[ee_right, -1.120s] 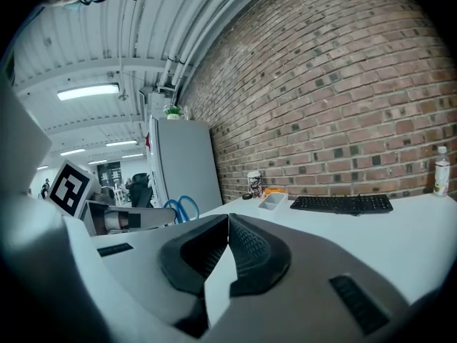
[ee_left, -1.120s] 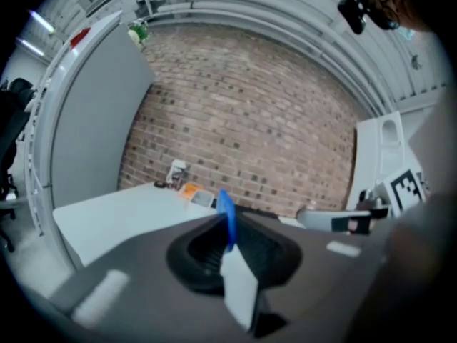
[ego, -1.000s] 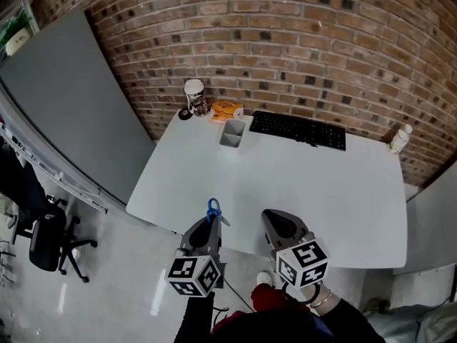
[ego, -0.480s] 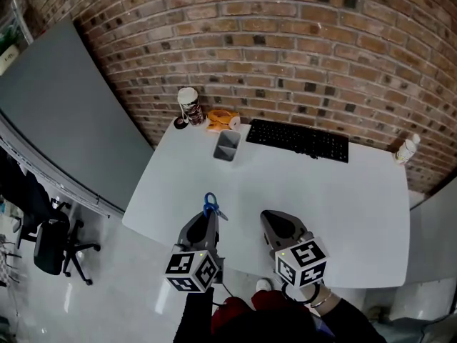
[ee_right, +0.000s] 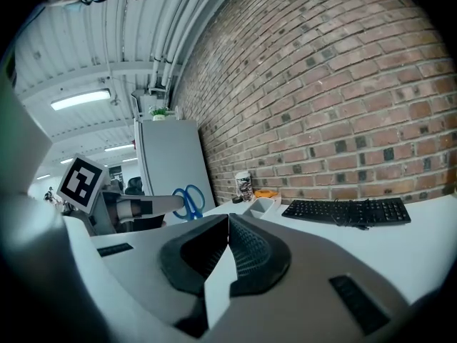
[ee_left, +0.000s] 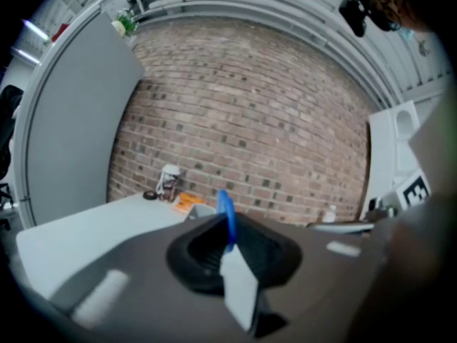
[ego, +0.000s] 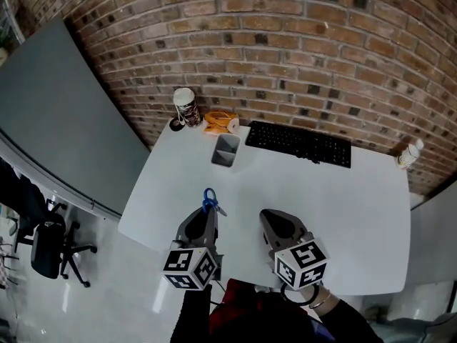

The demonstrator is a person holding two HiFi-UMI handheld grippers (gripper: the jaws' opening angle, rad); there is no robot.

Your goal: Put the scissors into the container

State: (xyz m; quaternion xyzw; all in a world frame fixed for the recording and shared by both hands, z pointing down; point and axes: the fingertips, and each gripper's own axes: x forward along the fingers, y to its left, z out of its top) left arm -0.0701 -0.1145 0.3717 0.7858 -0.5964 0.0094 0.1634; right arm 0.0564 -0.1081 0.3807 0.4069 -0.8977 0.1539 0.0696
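Scissors [ego: 209,200] stay pinched in the left gripper [ego: 206,213], blue handle loops poking out past the jaws toward the far side, blades not visible. Jaws are narrow and closed on the scissors, no change there over the last sec. What has changed: both grippers have come fwd over the near part of the surface [ego: 335,199]. The container [ego: 226,150] now sits closer to the scissors than a sec ago, though still well apart, w/ bare surface btwn. Container is a small grey open-top box at far left, just left of the keyboard [ego: 298,143] and just on the near side of the orange item [ego: 220,123] and the cup [ego: 186,107]. It lies nearly straight ahead of the left gripper, a bit to the right. Right gripper [ego: 267,216] travels alongside, jaws together w/ nothing btwn them, so prob just along for the ride. For the task: pickup looks done, carry is under way, approx halfway, and the scissors are not yet over the container. Remaining, as I judge it: continue toward the far left, get the scissors above the opening, lower them in, let go.
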